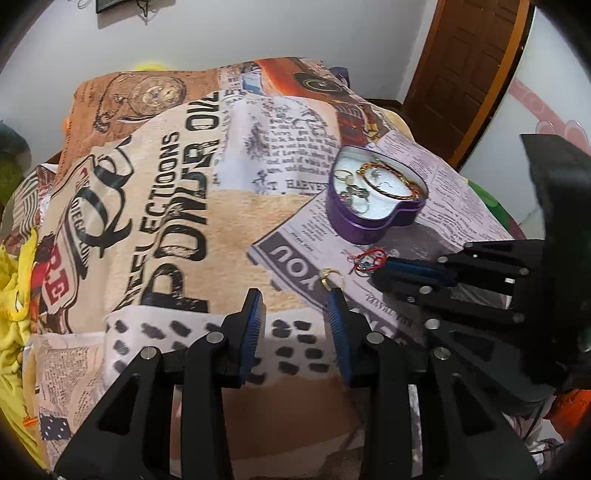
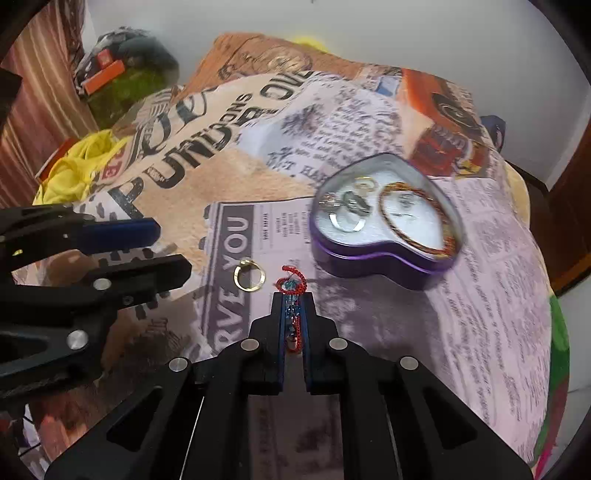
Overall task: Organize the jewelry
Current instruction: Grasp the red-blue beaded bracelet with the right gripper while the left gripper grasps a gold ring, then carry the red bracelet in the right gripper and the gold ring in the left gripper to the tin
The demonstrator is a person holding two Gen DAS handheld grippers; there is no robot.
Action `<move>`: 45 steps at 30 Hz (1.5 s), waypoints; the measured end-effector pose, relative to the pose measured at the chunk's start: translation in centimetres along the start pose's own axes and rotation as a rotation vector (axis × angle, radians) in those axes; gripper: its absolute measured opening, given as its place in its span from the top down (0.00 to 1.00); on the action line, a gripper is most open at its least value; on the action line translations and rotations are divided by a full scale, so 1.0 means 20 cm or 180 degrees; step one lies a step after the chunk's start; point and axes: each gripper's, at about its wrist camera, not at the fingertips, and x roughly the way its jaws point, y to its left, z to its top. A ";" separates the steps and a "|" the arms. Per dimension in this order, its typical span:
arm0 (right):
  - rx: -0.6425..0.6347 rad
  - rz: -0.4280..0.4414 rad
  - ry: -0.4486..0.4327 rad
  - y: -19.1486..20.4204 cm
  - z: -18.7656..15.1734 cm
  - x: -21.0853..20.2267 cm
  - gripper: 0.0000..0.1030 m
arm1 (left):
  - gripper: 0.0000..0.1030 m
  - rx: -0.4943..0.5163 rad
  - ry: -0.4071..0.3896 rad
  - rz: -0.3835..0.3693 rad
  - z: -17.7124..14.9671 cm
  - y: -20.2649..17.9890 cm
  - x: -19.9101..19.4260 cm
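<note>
Purple, the heart-shaped tin (image 2: 388, 229) sits near the bed's right edge on the printed blanket (image 1: 166, 229), with open fabric toward the left edge. Our right tool (image 2: 291, 321) is clenched on the red beaded bracelet (image 2: 291, 282). Our left tool (image 1: 295, 310) is spread wide, its right finger beside the gold ring (image 2: 249, 275). The tin's jewelry blurs together.

I see a plain white wall (image 1: 221, 33) behind a bed under a newspaper-print blanket (image 1: 177, 206) (vintage lettering throughout), a brown panelled wooden door (image 1: 469, 62) at right, striped curtain (image 2: 33, 92) at left.
</note>
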 end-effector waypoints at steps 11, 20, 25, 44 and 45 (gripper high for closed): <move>0.0190 -0.0025 -0.0278 -0.15 -0.05 -0.16 0.94 | 0.66 0.0108 0.0186 0.0041 0.05 -0.10 0.18; 0.0232 -0.0033 -0.0399 -0.20 -0.05 -0.20 0.94 | 0.96 0.0133 0.0163 0.0047 0.06 -0.11 0.22; 0.0268 -0.0035 -0.0429 -0.22 -0.04 -0.21 0.94 | 1.00 0.0124 0.0105 0.0068 0.06 -0.11 0.20; 0.0337 -0.0108 -0.0625 -0.28 -0.01 -0.32 0.94 | 0.97 0.0135 0.0203 0.0021 0.12 -0.11 0.22; 0.0338 -0.0107 -0.0621 -0.28 -0.01 -0.32 0.94 | 0.97 0.0120 0.0240 0.0006 0.12 -0.10 0.23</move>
